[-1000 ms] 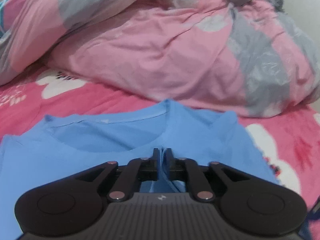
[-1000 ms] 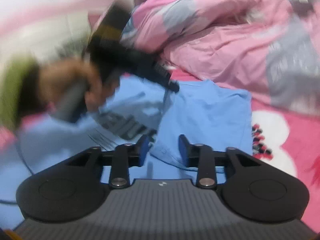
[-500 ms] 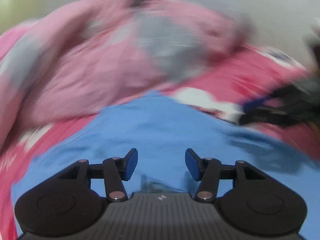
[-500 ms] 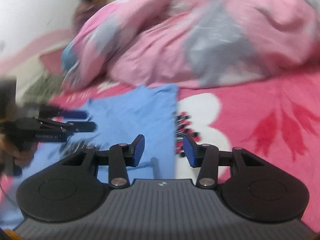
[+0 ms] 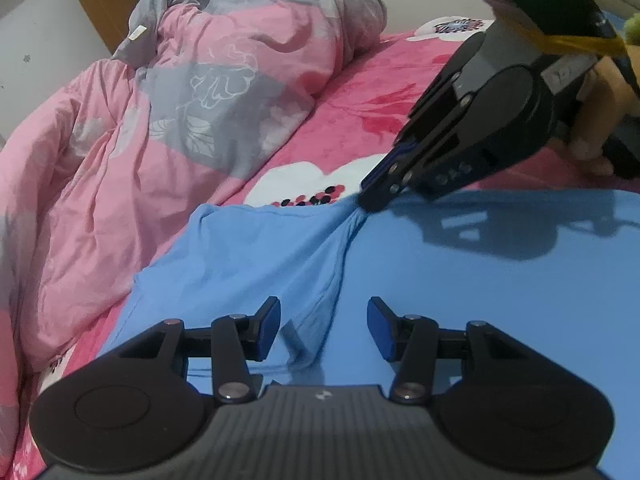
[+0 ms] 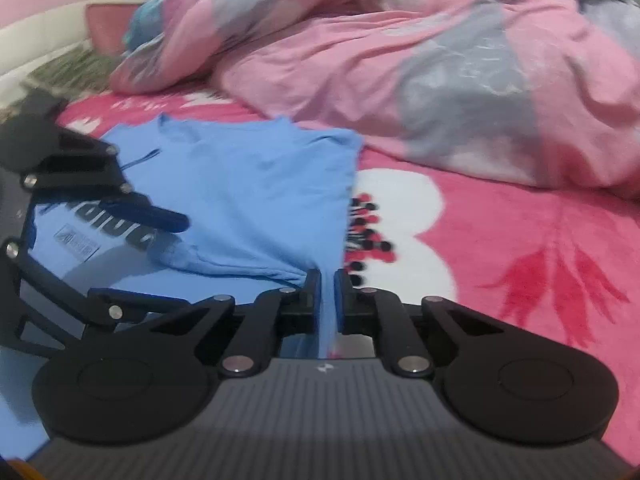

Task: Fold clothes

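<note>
A rumpled pink-and-grey duvet (image 5: 168, 128) is heaped along the far side of the bed's pink flowered blanket (image 6: 520, 248). The blue T-shirt (image 5: 460, 300) lies flat in front of it; only the right wrist view shows its dark print, too blurred to read. The right gripper (image 6: 327, 292) has its jaws clamped on the shirt's edge. The left gripper (image 5: 323, 320) hangs over the cloth, jaws closing, gripping nothing.

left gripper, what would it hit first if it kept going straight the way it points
Probably the light blue cotton t-shirt spread on the bed: the left gripper, jaws apart, angles down at a bunched fold of it. Depth is unclear.
</note>
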